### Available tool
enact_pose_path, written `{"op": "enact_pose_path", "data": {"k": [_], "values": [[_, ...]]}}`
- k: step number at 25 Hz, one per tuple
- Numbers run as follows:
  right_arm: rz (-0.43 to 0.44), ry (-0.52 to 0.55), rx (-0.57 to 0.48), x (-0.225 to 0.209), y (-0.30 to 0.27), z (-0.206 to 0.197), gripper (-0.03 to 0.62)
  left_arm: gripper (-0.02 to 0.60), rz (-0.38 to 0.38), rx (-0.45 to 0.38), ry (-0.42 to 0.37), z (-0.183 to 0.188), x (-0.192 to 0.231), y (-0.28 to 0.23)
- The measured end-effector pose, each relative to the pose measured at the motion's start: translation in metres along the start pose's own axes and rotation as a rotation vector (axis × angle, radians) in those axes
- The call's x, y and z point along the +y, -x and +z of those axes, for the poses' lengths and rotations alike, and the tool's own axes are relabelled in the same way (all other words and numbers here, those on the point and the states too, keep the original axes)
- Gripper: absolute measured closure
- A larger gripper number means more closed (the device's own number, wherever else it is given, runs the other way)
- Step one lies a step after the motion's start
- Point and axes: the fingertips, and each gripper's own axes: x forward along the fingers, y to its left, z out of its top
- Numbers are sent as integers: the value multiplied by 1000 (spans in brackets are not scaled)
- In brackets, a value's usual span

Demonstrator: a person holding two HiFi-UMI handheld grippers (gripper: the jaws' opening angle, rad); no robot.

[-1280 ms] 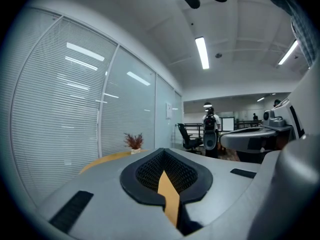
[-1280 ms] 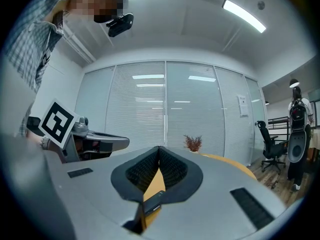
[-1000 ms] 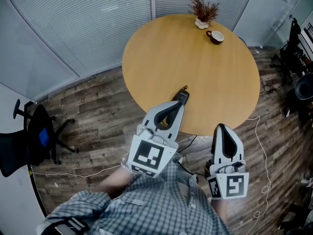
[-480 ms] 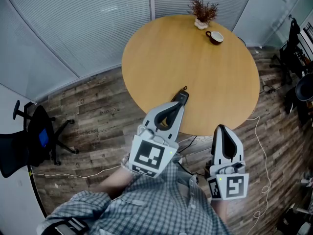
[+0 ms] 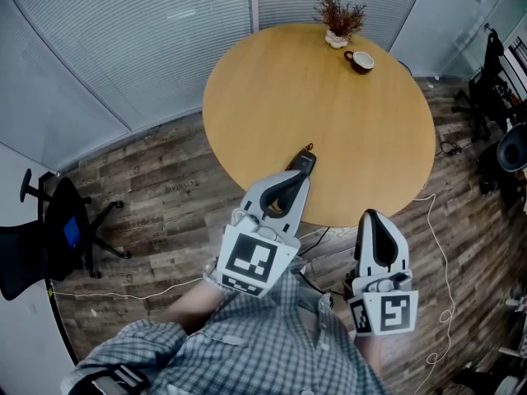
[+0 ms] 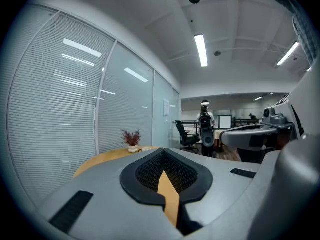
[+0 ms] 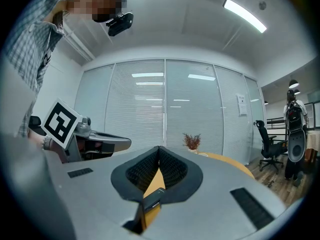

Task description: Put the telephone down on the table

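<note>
A black telephone handset [image 5: 304, 162] with a short aerial lies flat on the round wooden table [image 5: 329, 97], close to its near edge. My left gripper [image 5: 300, 178] hovers over the handset's near end with its jaws shut; nothing shows between its pads in the left gripper view [image 6: 162, 152]. My right gripper [image 5: 372, 214] is off the table's near right edge, shut and empty. In the right gripper view [image 7: 160, 148] a dark bit of the telephone [image 7: 152, 204] shows through the gap under the closed tips.
A small potted dry plant [image 5: 340, 19] and a dark cup [image 5: 361, 61] stand at the table's far edge. Office chairs sit at the left [image 5: 49, 229] and the right [image 5: 502, 81]. A thin cable [image 5: 440, 253] trails over the wooden floor.
The head view has drifted very slightly; both grippers and the telephone stay where they were.
</note>
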Motion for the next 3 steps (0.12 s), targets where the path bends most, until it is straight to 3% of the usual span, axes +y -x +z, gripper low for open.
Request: {"op": "enact_pose_path", "data": {"k": [3], "values": [[1, 1, 1, 1, 0, -1, 585, 572, -4, 8, 0, -2, 0, 0]]}}
